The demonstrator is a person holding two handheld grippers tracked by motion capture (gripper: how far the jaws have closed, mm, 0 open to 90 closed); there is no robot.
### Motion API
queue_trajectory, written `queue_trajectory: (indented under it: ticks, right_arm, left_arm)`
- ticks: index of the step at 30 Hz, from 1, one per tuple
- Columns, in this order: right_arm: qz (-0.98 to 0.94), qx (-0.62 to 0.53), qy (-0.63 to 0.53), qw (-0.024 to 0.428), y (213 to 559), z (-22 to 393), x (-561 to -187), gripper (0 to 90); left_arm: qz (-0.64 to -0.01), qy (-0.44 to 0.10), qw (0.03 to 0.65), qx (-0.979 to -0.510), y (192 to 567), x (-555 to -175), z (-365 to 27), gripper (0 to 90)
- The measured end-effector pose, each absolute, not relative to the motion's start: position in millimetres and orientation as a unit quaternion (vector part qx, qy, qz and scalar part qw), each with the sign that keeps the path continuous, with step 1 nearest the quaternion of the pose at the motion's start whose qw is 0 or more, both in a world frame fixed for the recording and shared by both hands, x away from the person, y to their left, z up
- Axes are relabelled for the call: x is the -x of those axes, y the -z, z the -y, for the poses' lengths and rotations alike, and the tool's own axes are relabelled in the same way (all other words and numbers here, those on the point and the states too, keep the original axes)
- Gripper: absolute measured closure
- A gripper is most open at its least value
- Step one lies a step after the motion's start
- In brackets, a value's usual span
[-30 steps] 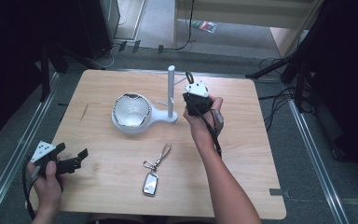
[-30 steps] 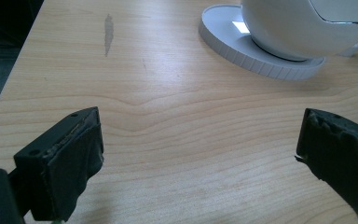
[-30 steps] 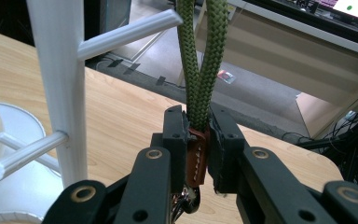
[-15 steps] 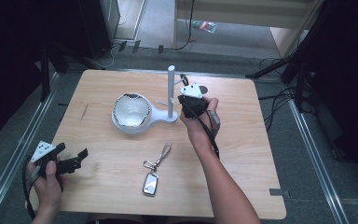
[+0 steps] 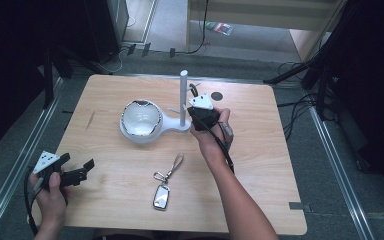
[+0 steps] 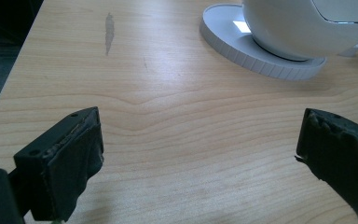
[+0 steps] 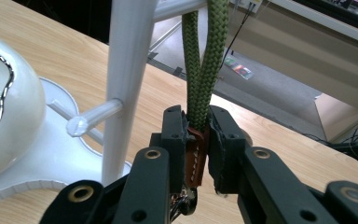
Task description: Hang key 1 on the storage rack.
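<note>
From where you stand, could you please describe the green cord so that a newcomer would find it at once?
Start at the white stand on the wooden table. The green cord loop hangs over an upper peg, pinched by the right gripper. Unlike the key fob lying flat, it hangs doubled, with brown stitched leather.

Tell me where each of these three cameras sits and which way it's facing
High view: above the person's side, looking forward and down on the wooden table; both forearms, left gripper, right gripper.
Left gripper view: rides the left gripper, looks low across the table past open jaws at the white bowl.
Right gripper view: rides the right gripper, shut on a green cord keychain hanging from the white stand.
Shared: all show the stand's bowl.
</note>
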State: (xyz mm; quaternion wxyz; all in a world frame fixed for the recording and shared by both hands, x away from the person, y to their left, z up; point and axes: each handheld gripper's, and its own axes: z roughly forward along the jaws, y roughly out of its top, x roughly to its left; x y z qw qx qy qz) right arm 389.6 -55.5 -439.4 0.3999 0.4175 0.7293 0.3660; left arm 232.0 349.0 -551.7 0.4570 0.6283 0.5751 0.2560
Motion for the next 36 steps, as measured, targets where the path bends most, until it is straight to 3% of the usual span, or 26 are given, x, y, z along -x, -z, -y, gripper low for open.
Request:
queue_trajectory:
  ticks: [12,22,34,36]
  right_arm:
    - [-0.742,-0.393,-0.379,0.388,453.1,55.6,-382.9,62.9]
    - [-0.742,-0.42,-0.378,0.361,455.6,77.3,-371.1,58.7]
    - [-0.746,-0.489,-0.377,0.249,450.9,85.6,-350.4,42.9]
    - [-0.752,-0.507,-0.355,0.227,448.9,85.1,-345.3,46.1]
  left_arm:
    - [-0.575,-0.257,0.457,-0.628,551.6,-231.9,-349.0,1.1]
    - [-0.575,-0.257,0.454,-0.63,551.6,-231.8,-348.4,1.1]
    - [-0.572,-0.259,0.451,-0.634,551.3,-230.8,-347.9,1.1]
    - [-0.572,-0.259,0.45,-0.635,551.2,-230.5,-347.6,1.1]
